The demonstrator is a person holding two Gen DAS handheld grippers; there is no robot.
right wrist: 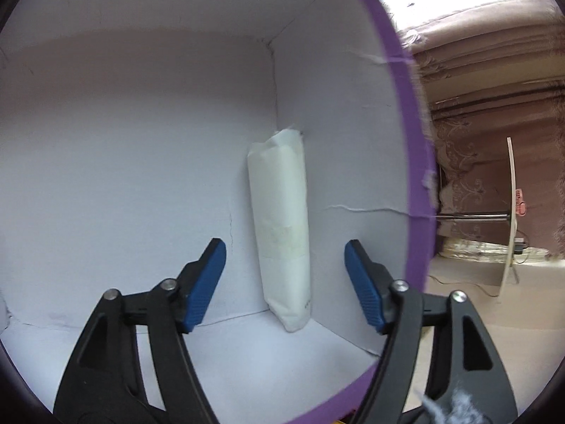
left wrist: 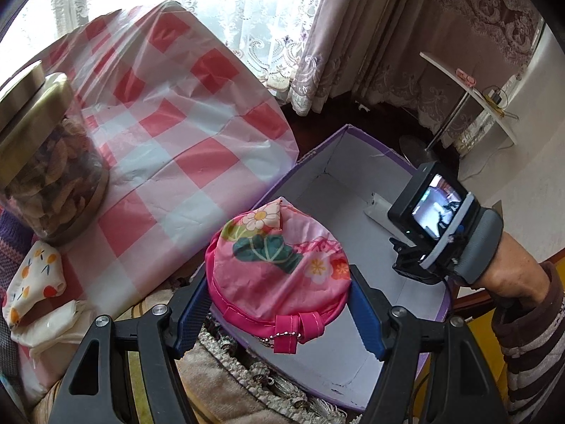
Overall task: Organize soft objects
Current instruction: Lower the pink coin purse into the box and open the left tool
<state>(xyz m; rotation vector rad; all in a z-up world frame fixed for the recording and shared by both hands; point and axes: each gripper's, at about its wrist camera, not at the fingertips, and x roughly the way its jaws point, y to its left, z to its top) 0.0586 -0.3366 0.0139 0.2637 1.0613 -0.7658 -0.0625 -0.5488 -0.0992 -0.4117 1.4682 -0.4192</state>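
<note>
My left gripper [left wrist: 279, 304] is shut on a round pink floral fabric pouch [left wrist: 279, 275] and holds it over the near rim of a purple box with a white inside [left wrist: 339, 173]. My right gripper [right wrist: 286, 279] is open and empty inside that box [right wrist: 141, 141], its fingers either side of a white soft packet [right wrist: 282, 233] that lies in the box corner. The packet also shows in the left wrist view [left wrist: 376, 212], partly hidden by the right hand's camera [left wrist: 430, 208]. A white cloth with orange fruit print [left wrist: 33, 279] lies on the checked tablecloth at the left.
A glass jar with a gold lid [left wrist: 46, 162] stands on the red and white checked tablecloth [left wrist: 169, 113]. A clear plastic packet [left wrist: 53, 325] lies beside the printed cloth. A white side table [left wrist: 473, 95] and curtains [left wrist: 370, 35] stand behind the box.
</note>
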